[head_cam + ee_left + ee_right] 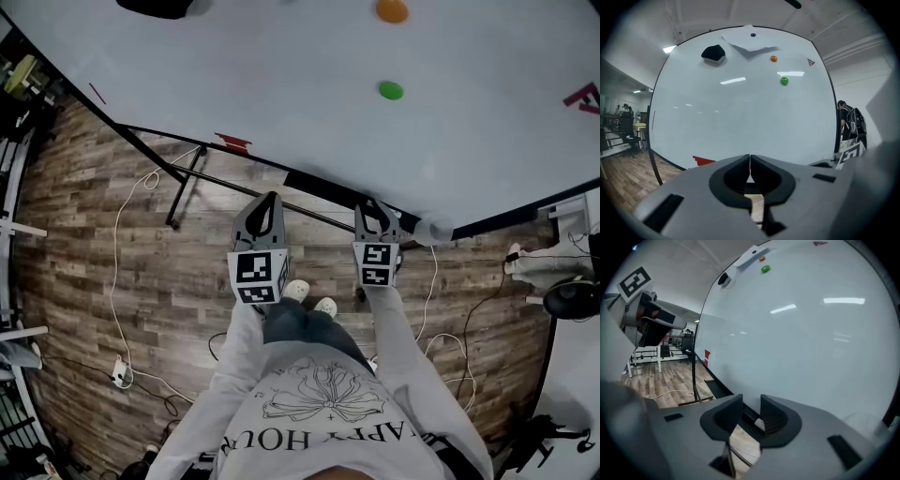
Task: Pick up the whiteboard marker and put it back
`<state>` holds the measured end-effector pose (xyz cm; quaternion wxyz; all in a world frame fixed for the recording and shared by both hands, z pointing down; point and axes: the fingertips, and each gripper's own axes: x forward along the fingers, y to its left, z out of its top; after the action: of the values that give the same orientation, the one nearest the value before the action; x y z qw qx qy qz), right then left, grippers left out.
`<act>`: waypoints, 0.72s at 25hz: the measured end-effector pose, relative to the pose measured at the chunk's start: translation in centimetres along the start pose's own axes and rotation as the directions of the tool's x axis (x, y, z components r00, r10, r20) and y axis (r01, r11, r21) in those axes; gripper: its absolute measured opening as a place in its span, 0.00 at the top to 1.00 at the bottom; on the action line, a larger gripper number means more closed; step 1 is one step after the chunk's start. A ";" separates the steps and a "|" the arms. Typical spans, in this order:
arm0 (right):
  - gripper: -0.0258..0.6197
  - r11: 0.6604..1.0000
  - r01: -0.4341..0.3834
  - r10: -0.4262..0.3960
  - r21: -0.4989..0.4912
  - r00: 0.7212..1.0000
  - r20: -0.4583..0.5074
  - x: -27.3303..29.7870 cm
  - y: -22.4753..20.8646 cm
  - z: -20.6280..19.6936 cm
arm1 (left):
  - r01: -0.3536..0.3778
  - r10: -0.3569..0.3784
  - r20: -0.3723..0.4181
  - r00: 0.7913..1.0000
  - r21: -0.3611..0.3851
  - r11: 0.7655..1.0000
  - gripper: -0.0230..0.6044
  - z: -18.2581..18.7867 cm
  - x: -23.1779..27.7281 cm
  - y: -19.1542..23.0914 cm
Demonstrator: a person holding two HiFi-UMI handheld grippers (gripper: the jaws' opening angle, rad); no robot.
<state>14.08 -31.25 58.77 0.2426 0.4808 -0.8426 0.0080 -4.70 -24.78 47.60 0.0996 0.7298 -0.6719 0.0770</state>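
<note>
**A:** Where is the marker?

**B:** In the right gripper view, I take it to be the dark stick with a pale end (pixel 751 418). It lies along the ledge (pixel 717 389) at the whiteboard's (pixel 281 84) bottom edge. It sits between the jaws of the right gripper (pixel 376 214), which are released and not pressing it. The left gripper's (pixel 264 211) jaws are clenched on nothing, short of the ledge.

**A:** How will it handle?

**B:** I expect it is light and stiff, with a smooth barrel that may roll or slip. Best taken at mid-barrel, square across its length.

**A:** Anything in the way?

**B:** The board face is close behind it and the ledge lip is beneath. A pale rounded object (pixel 433 231) sits near the ledge's right end. The stand leg (pixel 183 192) and the floor cable (pixel 117 244) are below reach. The green magnet (pixel 391 90) is well apart.
</note>
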 end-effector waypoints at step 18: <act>0.90 0.924 0.212 -0.307 0.317 0.907 0.288 -11.3 -9.1 10.4 | 0.120 -0.127 0.158 0.979 0.050 0.992 0.95 7.5 1.8 -6.3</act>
<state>22.09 -29.63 42.89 0.0258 0.6132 -0.7894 0.0125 1.58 -27.94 40.50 0.0351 0.7758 -0.6296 0.0251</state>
